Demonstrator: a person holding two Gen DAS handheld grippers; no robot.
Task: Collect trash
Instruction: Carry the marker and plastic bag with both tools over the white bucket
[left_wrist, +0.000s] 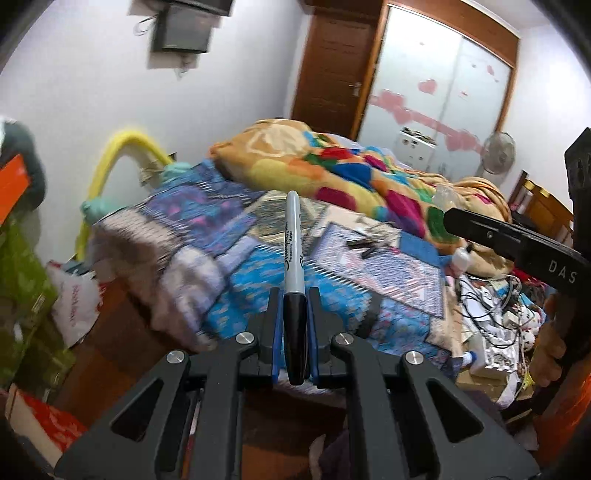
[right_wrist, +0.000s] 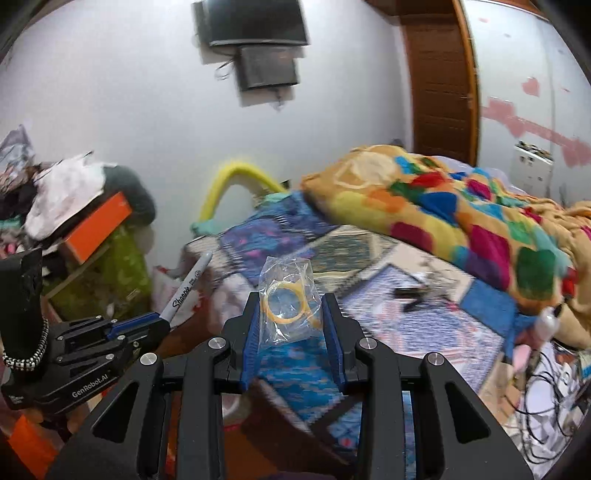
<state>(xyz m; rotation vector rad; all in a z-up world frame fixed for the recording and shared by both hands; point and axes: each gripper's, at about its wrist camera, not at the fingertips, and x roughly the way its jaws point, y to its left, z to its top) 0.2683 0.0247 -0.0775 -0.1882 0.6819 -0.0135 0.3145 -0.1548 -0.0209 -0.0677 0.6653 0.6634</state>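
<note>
Left tool (left_wrist: 295, 325) clamped on the black cap end of a marker (left_wrist: 294, 258), barrel projecting forward above the bed (left_wrist: 258, 288). Right tool (right_wrist: 291, 321) holds a clear plastic bag (right_wrist: 286, 295) containing a yellow ring, though its fingers stand fairly wide, so the grip looks light. Risks: the slack bag slipping out; the marker pivoting or pulling from its cap.

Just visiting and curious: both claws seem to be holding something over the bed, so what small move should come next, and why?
Probably carry both away to a bin, none visible here. The left claw is shut on the marker, the right claw holds the clear plastic bag, so neither can pick up more.
</note>
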